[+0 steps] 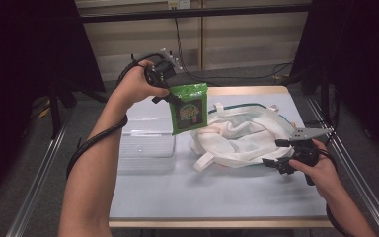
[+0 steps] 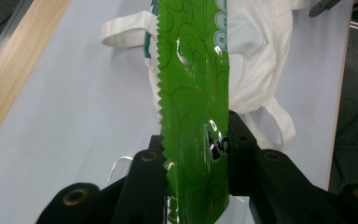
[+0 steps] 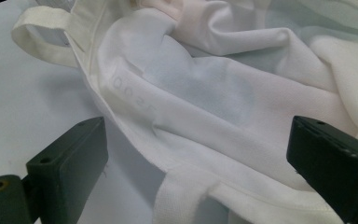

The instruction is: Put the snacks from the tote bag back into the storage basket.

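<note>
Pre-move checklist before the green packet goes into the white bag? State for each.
1. Left claw clamped on the green packet: ok, both jaws press its sides.
2. Packet lifted off the table: ok, it hangs from the claw.
3. White bag mouth open enough: cannot tell, the cloth lies crumpled.
4. Right claw holding the bag: not ok, jaws stand apart on either side of the cloth without pinching it.
5. Clear plastic box out of the path: ok, it sits left of the bag.
</note>
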`<action>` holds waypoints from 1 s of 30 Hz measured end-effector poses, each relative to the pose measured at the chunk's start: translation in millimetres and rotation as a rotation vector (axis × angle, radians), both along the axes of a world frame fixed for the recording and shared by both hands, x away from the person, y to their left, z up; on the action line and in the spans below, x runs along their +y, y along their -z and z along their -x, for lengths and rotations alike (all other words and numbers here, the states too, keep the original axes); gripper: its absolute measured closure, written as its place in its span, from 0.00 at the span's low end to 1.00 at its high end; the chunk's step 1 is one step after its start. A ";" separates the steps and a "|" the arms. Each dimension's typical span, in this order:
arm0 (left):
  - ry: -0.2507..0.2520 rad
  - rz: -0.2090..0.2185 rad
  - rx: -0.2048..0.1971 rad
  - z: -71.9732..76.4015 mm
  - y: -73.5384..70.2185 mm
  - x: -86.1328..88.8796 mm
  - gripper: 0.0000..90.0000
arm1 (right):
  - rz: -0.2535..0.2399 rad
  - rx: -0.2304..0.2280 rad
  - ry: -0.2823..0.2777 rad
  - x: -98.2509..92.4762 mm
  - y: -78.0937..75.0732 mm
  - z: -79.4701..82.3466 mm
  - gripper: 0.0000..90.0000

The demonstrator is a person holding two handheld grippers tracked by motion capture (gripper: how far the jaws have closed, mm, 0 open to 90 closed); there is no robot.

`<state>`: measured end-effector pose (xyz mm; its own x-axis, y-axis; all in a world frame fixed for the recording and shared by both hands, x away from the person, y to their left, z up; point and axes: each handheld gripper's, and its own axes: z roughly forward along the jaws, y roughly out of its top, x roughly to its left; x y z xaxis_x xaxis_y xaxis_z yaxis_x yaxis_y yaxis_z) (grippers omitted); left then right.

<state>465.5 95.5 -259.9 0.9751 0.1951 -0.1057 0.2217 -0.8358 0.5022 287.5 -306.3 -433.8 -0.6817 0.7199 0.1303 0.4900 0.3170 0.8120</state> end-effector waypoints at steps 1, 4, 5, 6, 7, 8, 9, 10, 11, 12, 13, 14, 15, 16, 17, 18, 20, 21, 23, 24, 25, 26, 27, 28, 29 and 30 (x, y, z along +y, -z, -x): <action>-0.001 -0.002 -0.005 -0.6 0.0 1.5 0.82 | 0.001 0.000 0.001 -0.4 0.0 0.1 0.06; -0.002 0.003 -0.011 -2.6 0.6 6.0 0.82 | 0.001 0.000 0.006 -1.3 -0.4 0.3 0.06; -0.007 0.002 -0.016 -2.6 0.5 7.5 0.82 | 0.001 -0.001 0.005 -1.5 -0.5 0.3 0.06; -0.006 0.000 -0.021 -3.1 0.4 9.0 0.82 | 0.000 0.000 0.005 -1.4 -0.7 0.5 0.06; -0.010 0.001 -0.024 -3.5 0.3 10.2 0.82 | 0.000 0.001 0.006 -1.3 -0.8 0.5 0.06; -0.021 0.006 -0.023 -3.3 0.5 11.6 0.82 | 0.000 0.000 0.005 -1.1 -0.8 0.6 0.06; -0.008 -0.005 -0.023 -4.3 0.5 13.4 0.82 | 0.000 0.000 0.002 -0.9 -0.8 0.5 0.06; -0.016 -0.006 -0.029 -4.3 1.0 14.6 0.82 | 0.000 -0.001 0.001 -0.8 -0.8 0.5 0.06; -0.020 -0.007 -0.025 -4.3 1.4 15.8 0.82 | 0.000 -0.002 0.000 -0.7 -0.8 0.4 0.06; -0.019 -0.011 -0.026 -4.8 1.8 17.6 0.82 | -0.001 -0.001 0.000 -0.6 -0.9 0.4 0.06; -0.020 -0.012 -0.021 -4.8 2.0 19.2 0.82 | -0.002 -0.003 0.000 -0.5 -1.1 0.5 0.06; -0.022 -0.010 -0.023 -4.9 2.3 20.5 0.82 | -0.001 -0.004 -0.001 -0.6 -1.2 0.4 0.06; -0.028 -0.006 -0.021 -5.0 2.5 22.6 0.82 | 0.001 -0.005 0.000 -0.7 -1.3 0.5 0.06; -0.036 -0.005 -0.023 -4.9 2.7 24.1 0.82 | -0.002 -0.005 0.002 -0.8 -1.4 0.6 0.06; -0.031 -0.013 -0.023 -5.3 2.3 25.8 0.82 | -0.002 -0.006 0.001 -0.9 -1.5 0.6 0.06; -0.040 -0.012 -0.022 -5.3 2.2 27.2 0.82 | -0.002 -0.006 0.002 -0.9 -1.6 0.6 0.06; -0.050 -0.008 -0.019 -5.8 2.6 30.7 0.82 | -0.003 -0.006 0.000 -0.7 -1.6 0.6 0.06; -0.038 -0.021 -0.022 -7.1 2.2 32.8 0.82 | -0.003 -0.006 -0.001 -0.5 -1.7 0.7 0.06; -0.045 -0.026 -0.020 -6.5 3.4 36.0 0.82 | -0.002 -0.006 0.000 -0.4 -2.0 0.7 0.06; -0.058 -0.016 -0.013 -5.7 4.5 36.8 0.82 | -0.003 -0.006 0.000 -0.5 -2.1 0.7 0.06; -0.047 -0.026 -0.010 -7.2 4.9 39.6 0.82 | -0.004 -0.005 0.000 -0.6 -2.3 0.7 0.06; -0.055 -0.025 -0.012 -7.0 5.3 41.0 0.82 | -0.002 -0.006 -0.001 -0.7 -2.3 0.7 0.06; -0.053 -0.024 -0.014 -7.8 5.6 43.1 0.82 | -0.002 -0.005 -0.001 -0.7 -2.3 0.8 0.06; -0.067 -0.020 -0.008 -7.7 6.2 45.2 0.82 | -0.003 -0.005 -0.001 -0.6 -2.3 0.8 0.06; -0.067 -0.019 -0.011 -8.0 6.6 47.1 0.82 | -0.004 -0.006 0.000 -0.4 -2.1 0.8 0.06; -0.079 -0.005 -0.003 -7.7 7.6 48.5 0.82 | -0.004 -0.005 0.000 -0.4 -1.9 0.7 0.06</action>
